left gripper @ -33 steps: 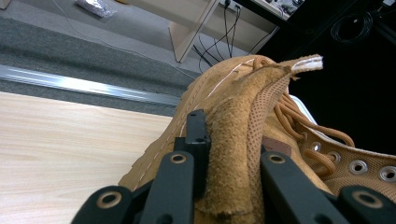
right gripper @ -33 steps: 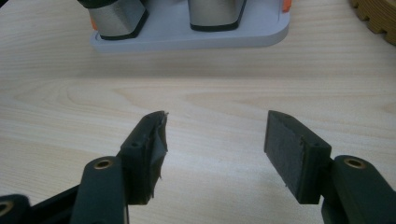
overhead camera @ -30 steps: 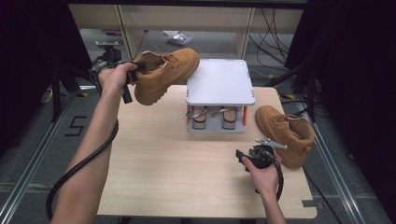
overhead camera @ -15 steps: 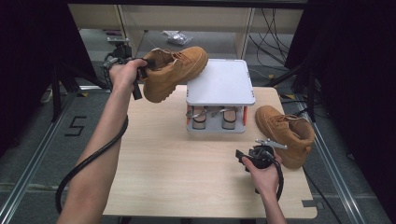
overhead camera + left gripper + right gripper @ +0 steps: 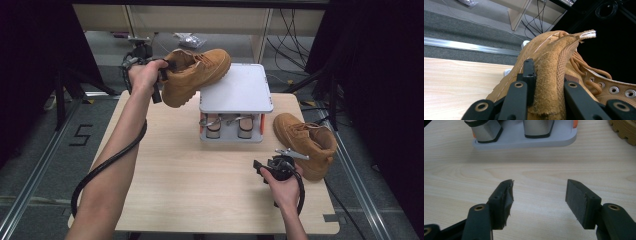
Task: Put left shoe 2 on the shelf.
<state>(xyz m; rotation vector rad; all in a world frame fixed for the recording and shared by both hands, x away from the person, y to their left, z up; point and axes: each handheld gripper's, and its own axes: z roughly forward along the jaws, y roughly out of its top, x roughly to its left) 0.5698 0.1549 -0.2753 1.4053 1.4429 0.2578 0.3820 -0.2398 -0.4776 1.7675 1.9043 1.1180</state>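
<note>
**Boot held aloft at the rack's corner, its mate waiting on the table**

The left gripper (image 5: 159, 80) clamps the heel collar of a tan boot (image 5: 192, 75) and holds it in the air over the table's (image 5: 165, 170) far left part, toe tilted up and reaching over the near-left corner of the grey rack's top plate (image 5: 240, 87). In the left gripper view the jaws pinch the suede collar (image 5: 549, 82) between them; the boot's sole and toe are cut off there, and only laces and eyelets run off to the right. From above, the hand covers most of that gripper, so its jaws are hard to make out.

The right gripper (image 5: 537, 195) rests low near the table's right front, jaws apart with nothing between them, pointed at the rack's base. A second tan boot (image 5: 307, 142) lies on the table's right edge, just beside that gripper. Under the top plate sit two objects (image 5: 227, 125), half hidden in shadow; what they are cannot be told.
</note>
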